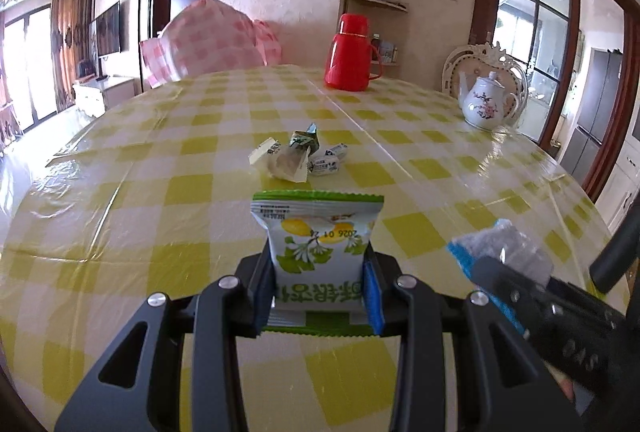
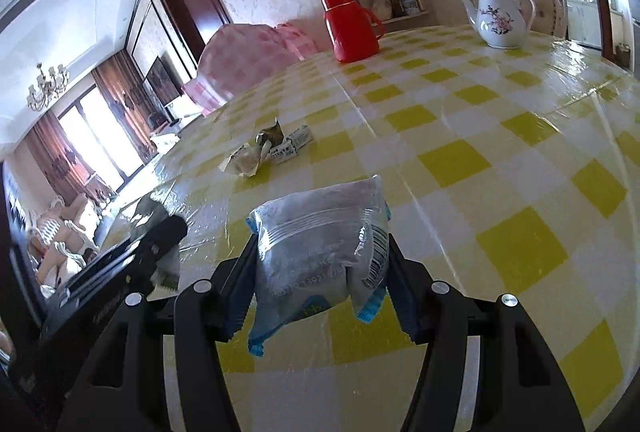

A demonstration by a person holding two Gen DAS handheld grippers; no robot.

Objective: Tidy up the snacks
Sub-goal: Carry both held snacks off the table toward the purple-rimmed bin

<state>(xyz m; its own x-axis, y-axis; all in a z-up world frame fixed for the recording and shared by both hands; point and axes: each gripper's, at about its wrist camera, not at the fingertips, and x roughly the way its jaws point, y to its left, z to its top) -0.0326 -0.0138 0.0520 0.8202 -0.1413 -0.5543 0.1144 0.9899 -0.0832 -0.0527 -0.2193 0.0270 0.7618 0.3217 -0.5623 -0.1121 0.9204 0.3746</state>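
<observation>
So both tools are loaded up at once here. The left tool [image 1: 318, 282] is clamped on a green and white snack packet [image 1: 316, 236], gripped low on its body so the printed top edge stands up clear of the jaws. The right tool [image 2: 320, 272] is squeezed onto a silvery packet with blue edges [image 2: 320, 244], which bulges out between the pads and hangs a bit crumpled. Both packets ride above the bench [image 1: 420, 168], not resting on it, and the two tools sit side by side, near each other.

Why carry them like this? My guess is they're headed for the little pile of snacks [image 1: 296, 154] in the middle of the bench, since that's the only gathering spot in sight. No bowl or tray shows up anywhere, so grouping everything into one heap looks like the plan.

Counting: two packets in the air, one per tool. In the pile I make out roughly four or five small wrapped pieces, namely a dark green one on top, a pale opened-looking wrapper, a cream one on the left and a couple of white candies on the right. They overlap, so I can't swear to the exact number.

Non-snack stuff: one red thermos jug [image 1: 350, 52] and one white floral teapot [image 1: 488, 104], both well apart from the pile at the far side.
</observation>
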